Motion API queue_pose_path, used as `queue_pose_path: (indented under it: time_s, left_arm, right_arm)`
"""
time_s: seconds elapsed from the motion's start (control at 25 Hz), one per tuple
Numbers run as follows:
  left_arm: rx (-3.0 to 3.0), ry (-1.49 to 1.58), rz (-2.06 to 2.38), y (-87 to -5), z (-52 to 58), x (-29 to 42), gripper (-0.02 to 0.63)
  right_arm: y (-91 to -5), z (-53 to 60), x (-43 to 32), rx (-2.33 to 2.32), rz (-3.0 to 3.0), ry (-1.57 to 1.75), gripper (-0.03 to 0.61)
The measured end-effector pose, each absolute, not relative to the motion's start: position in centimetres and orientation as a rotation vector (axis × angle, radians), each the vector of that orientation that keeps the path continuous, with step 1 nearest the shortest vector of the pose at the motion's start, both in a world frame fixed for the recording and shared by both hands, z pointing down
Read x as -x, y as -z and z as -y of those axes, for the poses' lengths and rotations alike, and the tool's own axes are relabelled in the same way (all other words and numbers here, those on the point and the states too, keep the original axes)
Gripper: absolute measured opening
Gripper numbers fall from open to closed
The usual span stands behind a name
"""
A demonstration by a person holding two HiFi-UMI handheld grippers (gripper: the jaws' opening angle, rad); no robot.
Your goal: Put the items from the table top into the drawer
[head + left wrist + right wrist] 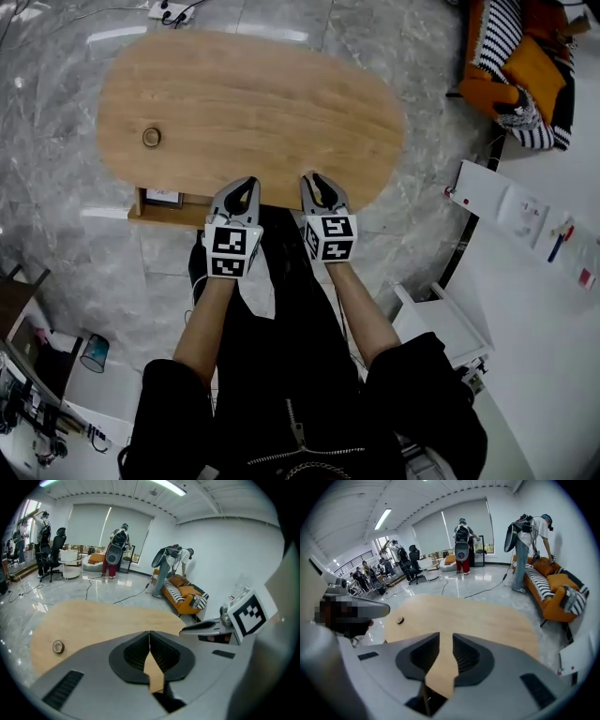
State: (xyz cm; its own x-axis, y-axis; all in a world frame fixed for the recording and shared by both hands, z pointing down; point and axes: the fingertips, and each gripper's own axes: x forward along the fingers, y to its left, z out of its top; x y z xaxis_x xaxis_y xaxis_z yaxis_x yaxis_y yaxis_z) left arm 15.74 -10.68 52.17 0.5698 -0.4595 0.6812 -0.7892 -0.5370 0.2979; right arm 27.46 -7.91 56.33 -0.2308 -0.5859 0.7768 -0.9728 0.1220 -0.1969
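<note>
A small roll of tape (151, 137) lies on the left part of the oval wooden table (281, 103); it also shows as a tape roll (58, 646) and a tape roll (400, 620) in the two gripper views. Under the table's near left edge a drawer (150, 214) stands pulled out, with a flat pale item (163, 198) inside. My left gripper (246, 187) hangs over the near table edge, jaws shut and empty (150, 633). Beside it, my right gripper (319, 182) holds its jaws a little apart, open (446, 637), with only table wood showing between them.
An orange sofa with a striped blanket (520, 75) stands at the far right. A white desk (525, 220) is close on the right. A power strip (169, 11) lies on the floor behind the table. People and office chairs (51, 550) stand in the background.
</note>
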Motion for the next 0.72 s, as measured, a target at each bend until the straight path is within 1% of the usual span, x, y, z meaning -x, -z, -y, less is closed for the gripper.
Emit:
queue_pose_path:
  time_s: [0.24, 0.72]
  left_arm:
    - [-2.213, -0.758, 0.941, -53.9, 10.1, -16.9, 0.014]
    - [-2.185, -0.792, 0.936, -55.1, 9.9, -15.9, 0.014]
  right_arm:
    - [-61.1, 5.3, -28.0, -1.425, 1.786, -1.025, 0.101]
    - [-69.0, 2.2, -27.9, -1.199, 1.626, -1.021, 0.107]
